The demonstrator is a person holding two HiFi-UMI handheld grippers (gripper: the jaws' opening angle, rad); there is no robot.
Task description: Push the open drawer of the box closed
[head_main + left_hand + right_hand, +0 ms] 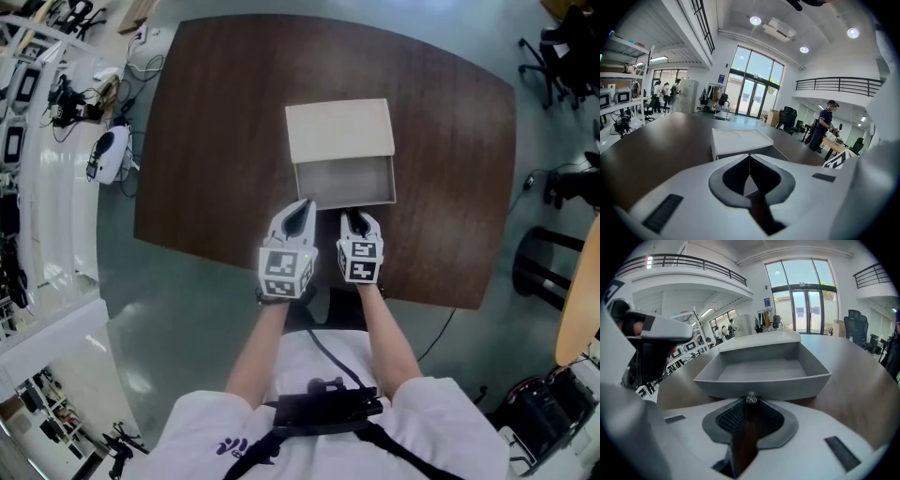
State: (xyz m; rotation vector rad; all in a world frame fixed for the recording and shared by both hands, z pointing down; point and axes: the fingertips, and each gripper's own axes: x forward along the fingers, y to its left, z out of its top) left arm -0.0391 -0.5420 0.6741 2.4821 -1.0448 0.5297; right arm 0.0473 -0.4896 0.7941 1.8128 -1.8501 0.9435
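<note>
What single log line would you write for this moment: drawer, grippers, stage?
drawer: open, empty | left gripper: shut, before drawer front | right gripper: shut, tips at knob | stage: push not yet done

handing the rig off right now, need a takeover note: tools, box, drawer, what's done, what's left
Left tool: shut, empty, by the left end of the drawer front.
Right tool: tips pinch the knob at the middle of the drawer front, as far as its view shows.
Box sits on the table. Its drawer stands open toward the person and is empty.
Done: both tools are at the drawer front; no push yet.
Left: push the front straight in until it is flush with the box.
</note>
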